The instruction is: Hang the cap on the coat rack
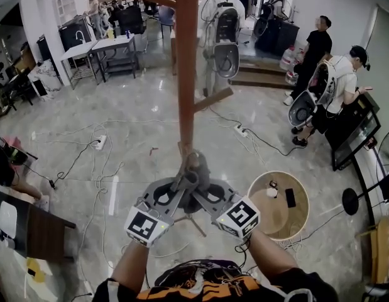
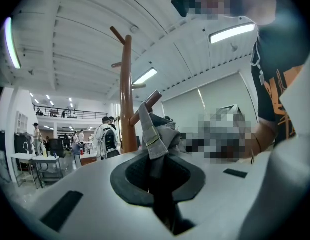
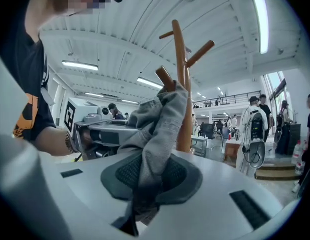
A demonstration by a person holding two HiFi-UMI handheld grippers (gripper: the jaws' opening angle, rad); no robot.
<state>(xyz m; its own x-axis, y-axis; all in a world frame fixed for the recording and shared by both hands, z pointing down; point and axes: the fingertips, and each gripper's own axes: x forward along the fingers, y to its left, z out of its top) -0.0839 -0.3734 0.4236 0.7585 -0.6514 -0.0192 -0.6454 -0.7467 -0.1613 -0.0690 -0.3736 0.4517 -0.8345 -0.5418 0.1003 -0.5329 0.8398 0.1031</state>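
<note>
A grey cap hangs between my two grippers right at the brown wooden coat rack. My left gripper is shut on the cap's back strap, which runs up to a slanted peg. The cap's cloth is pinched by my right gripper and drapes against a short peg beside the pole. The two grippers sit close together, facing each other, just in front of the pole. Whether the cap rests on the peg is hidden by the cloth.
Cables and power strips lie over the glossy floor. A round wooden side table stands at my right, a dark desk at my left. Two people stand at the right, others farther back by tables.
</note>
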